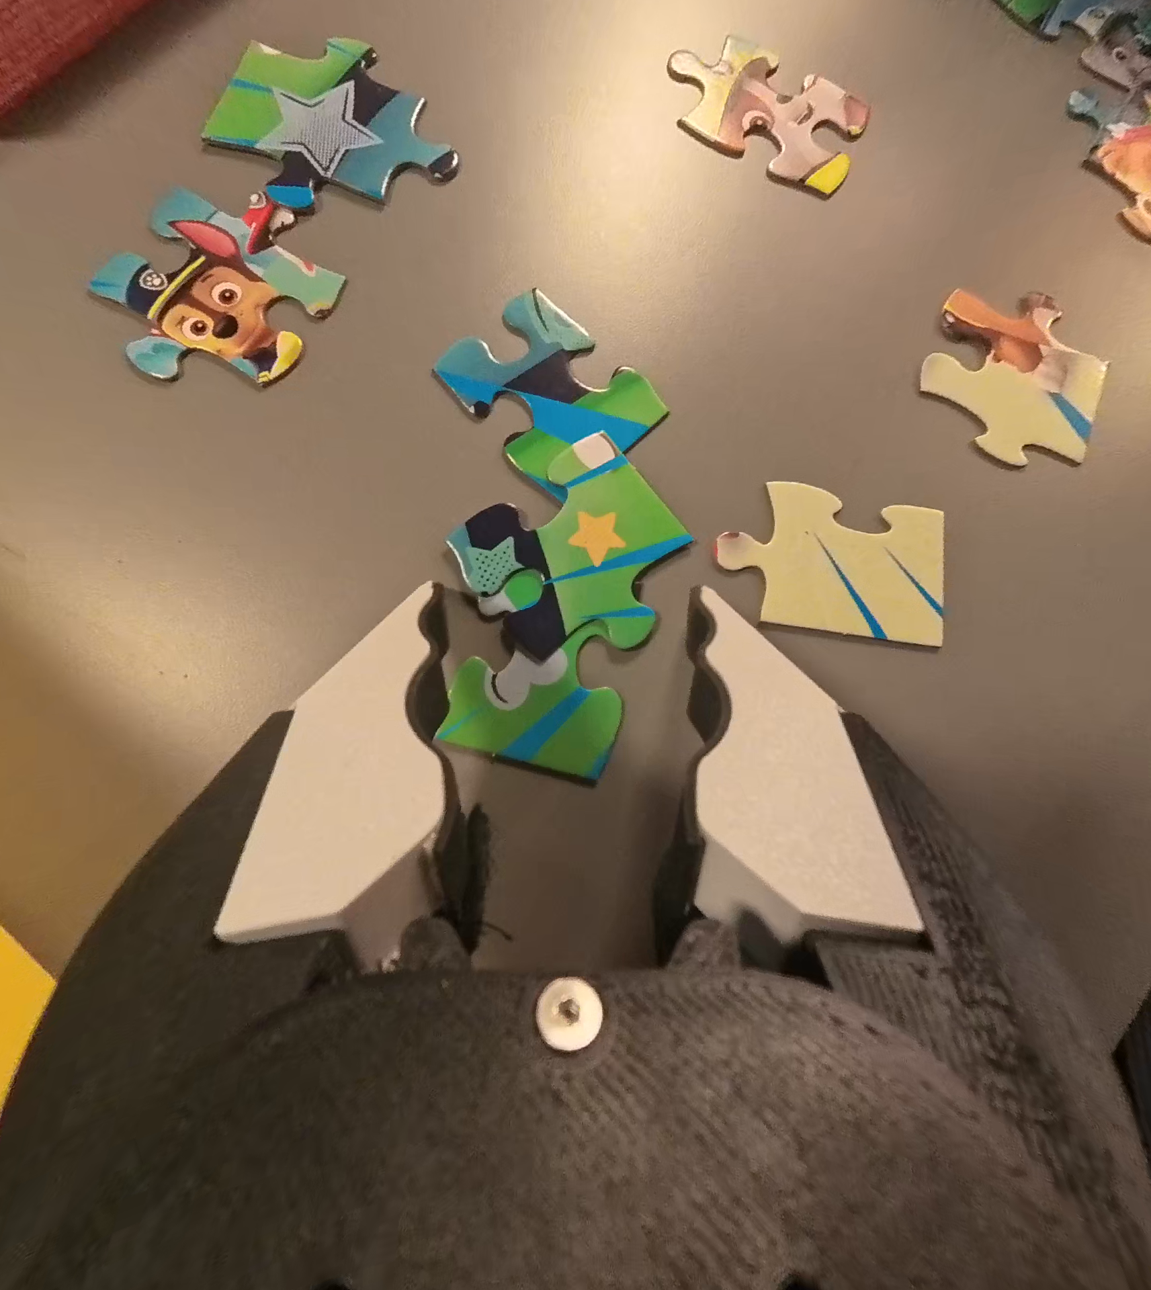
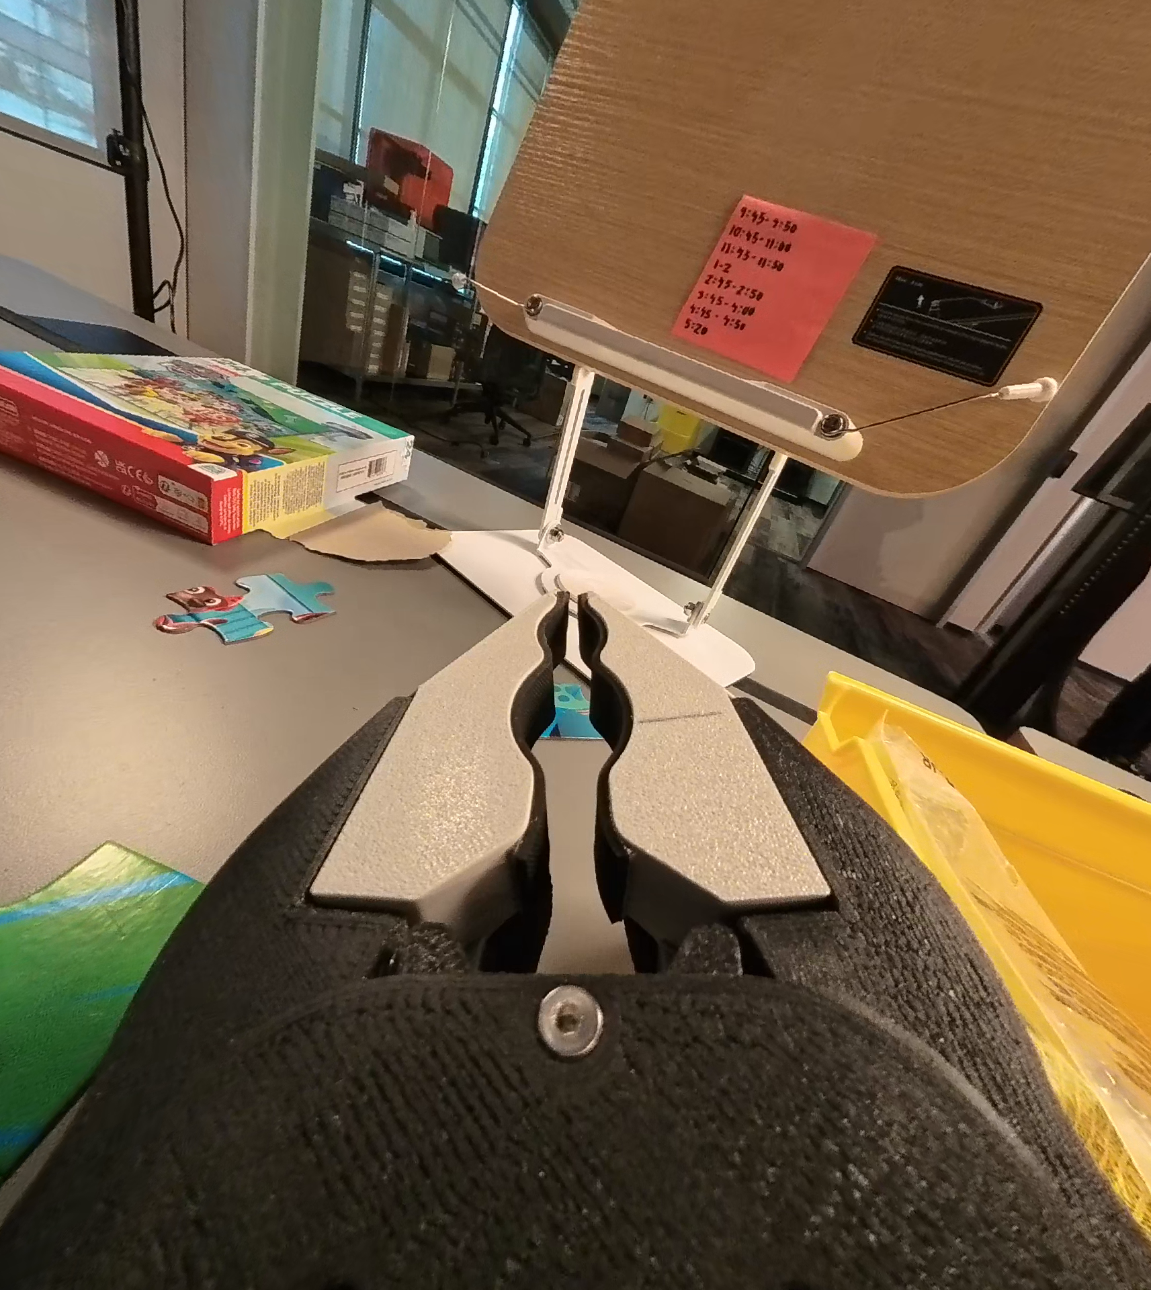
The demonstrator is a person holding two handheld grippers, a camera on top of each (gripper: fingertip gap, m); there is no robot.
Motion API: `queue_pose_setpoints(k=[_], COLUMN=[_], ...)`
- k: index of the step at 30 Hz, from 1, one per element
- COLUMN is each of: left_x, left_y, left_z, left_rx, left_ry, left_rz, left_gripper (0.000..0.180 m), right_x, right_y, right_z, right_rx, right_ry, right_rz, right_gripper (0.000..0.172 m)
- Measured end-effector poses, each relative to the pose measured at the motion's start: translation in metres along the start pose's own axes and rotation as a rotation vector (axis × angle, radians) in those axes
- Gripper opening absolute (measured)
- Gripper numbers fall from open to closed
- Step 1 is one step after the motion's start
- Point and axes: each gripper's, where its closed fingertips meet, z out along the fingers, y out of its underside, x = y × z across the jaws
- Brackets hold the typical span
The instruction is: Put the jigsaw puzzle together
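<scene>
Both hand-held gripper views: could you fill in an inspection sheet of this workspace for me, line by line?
Surface: grey table, flat, with light glare.
Job's things: loose puzzle pieces face up; a run of joined green pieces; a cartoon-dog piece; pale yellow piece; puzzle box lying with its end flap open.
Clutter: yellow bin holding a clear bag; tilted wooden board on a white stand bearing a red note.
Grippers: left gripper open, straddling the green pieces without pressing them; right gripper closed, nothing gripped.
Cables: black cord beside a dark pole.
Surroundings: glass partition, shelving beyond.
</scene>
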Motion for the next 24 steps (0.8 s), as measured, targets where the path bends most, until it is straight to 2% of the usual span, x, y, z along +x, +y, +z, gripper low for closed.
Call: queue_pose_setpoints(k=[20, 24], left_x=[-0.003, 0.012], left_y=[-0.002, -0.006], left_z=[0.000, -0.006], left_rx=[0.056, 0.088], left_ry=[-0.024, 0.037], left_rz=[-0.049, -0.040], left_gripper=[0.061, 0.061], right_x=[-0.002, -0.002], right_y=[0.001, 0.001], right_z=[0.001, 0.001], right_rx=[-0.006, -0.005], right_ry=[-0.005, -0.003], right_rz=[-0.014, -0.015], right_gripper=[0.000, 0.000])
